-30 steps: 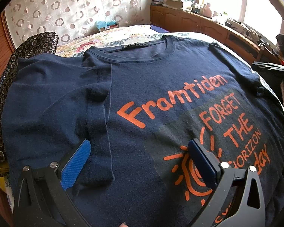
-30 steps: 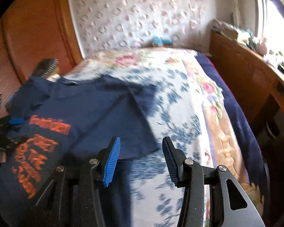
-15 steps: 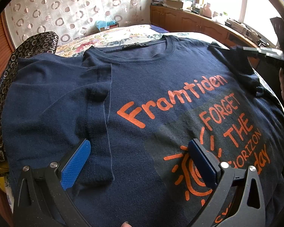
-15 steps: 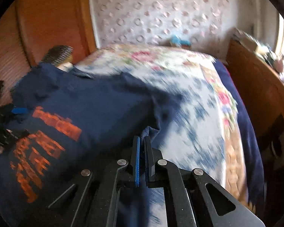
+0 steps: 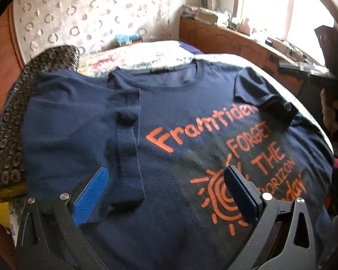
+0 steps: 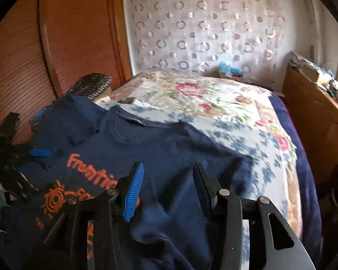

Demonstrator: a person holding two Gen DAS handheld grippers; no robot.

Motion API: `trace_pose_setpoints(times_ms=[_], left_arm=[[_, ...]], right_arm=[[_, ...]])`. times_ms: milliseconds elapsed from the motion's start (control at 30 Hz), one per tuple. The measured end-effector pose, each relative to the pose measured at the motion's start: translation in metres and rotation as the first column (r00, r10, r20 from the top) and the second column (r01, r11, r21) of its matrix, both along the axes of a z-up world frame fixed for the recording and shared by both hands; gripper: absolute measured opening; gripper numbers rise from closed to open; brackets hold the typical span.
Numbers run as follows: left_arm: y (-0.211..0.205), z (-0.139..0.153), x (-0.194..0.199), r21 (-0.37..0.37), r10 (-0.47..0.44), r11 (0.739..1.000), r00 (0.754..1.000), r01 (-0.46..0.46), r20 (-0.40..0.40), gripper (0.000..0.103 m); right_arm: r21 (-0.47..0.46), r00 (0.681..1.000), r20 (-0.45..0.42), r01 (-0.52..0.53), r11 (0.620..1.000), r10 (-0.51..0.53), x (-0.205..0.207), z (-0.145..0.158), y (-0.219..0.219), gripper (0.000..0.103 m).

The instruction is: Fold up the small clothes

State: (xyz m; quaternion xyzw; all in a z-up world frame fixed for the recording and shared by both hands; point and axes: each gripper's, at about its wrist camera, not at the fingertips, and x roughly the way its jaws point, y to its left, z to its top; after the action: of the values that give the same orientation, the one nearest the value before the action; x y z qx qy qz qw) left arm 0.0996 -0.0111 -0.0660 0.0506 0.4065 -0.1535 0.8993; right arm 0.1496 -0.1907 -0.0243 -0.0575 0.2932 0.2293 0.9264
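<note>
A navy T-shirt (image 5: 169, 117) with orange print lies front-up on the bed; it also shows in the right wrist view (image 6: 160, 144). Its left sleeve (image 5: 128, 148) is folded in over the body. Its right sleeve (image 5: 270, 105) lies folded over the chest, covering the end of the printed word. My left gripper (image 5: 166, 193) is open and empty, low over the shirt's lower half. My right gripper (image 6: 166, 186) is open and empty, just above the shirt's right side; it appears at the far right edge of the left wrist view (image 5: 304, 67).
The bed has a floral cover (image 6: 214, 103). A dark patterned pillow (image 5: 9, 121) lies left of the shirt. A wooden cabinet (image 5: 225, 42) with clutter runs along the window side. A wooden wardrobe (image 6: 45, 56) stands on the other side.
My right gripper shut on the right sleeve, carried it inward over the chest and opened, leaving it folded. My left gripper stayed open and lifted slightly.
</note>
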Motion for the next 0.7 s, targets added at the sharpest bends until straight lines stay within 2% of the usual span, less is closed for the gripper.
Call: trace_pose_setpoints(times_ms=[200, 400, 433, 467, 500, 700], left_arm=[[0.006, 0.018, -0.016, -0.036, 0.034, 0.999, 0.998, -0.032, 0.056, 0.103], [0.008, 0.027, -0.021, -0.040, 0.053, 0.998, 0.995, -0.049, 0.084, 0.103], [0.008, 0.027, -0.021, -0.040, 0.056, 0.998, 0.995, -0.053, 0.088, 0.103], [0.008, 0.028, -0.021, -0.038, 0.061, 0.998, 0.994, -0.058, 0.092, 0.103], [0.010, 0.029, -0.021, -0.037, 0.067, 0.997, 0.993, -0.064, 0.096, 0.103], [0.019, 0.034, -0.022, -0.044, 0.093, 0.995, 0.990, -0.088, 0.109, 0.103]], right_arm=[[0.028, 0.998, -0.067, 0.014, 1.000, -0.013, -0.027, -0.009, -0.022, 0.047], [0.006, 0.991, -0.128, -0.027, 1.000, 0.028, -0.044, -0.028, -0.012, 0.047], [-0.002, 0.990, -0.135, -0.037, 0.999, 0.036, -0.045, -0.031, -0.008, 0.043], [-0.006, 0.989, -0.138, -0.045, 0.999, 0.044, -0.044, -0.031, -0.006, 0.023], [-0.011, 0.988, -0.147, -0.060, 0.998, 0.057, -0.044, -0.032, -0.002, 0.008], [0.006, 0.976, -0.175, -0.133, 0.991, 0.132, -0.046, -0.035, 0.020, 0.007]])
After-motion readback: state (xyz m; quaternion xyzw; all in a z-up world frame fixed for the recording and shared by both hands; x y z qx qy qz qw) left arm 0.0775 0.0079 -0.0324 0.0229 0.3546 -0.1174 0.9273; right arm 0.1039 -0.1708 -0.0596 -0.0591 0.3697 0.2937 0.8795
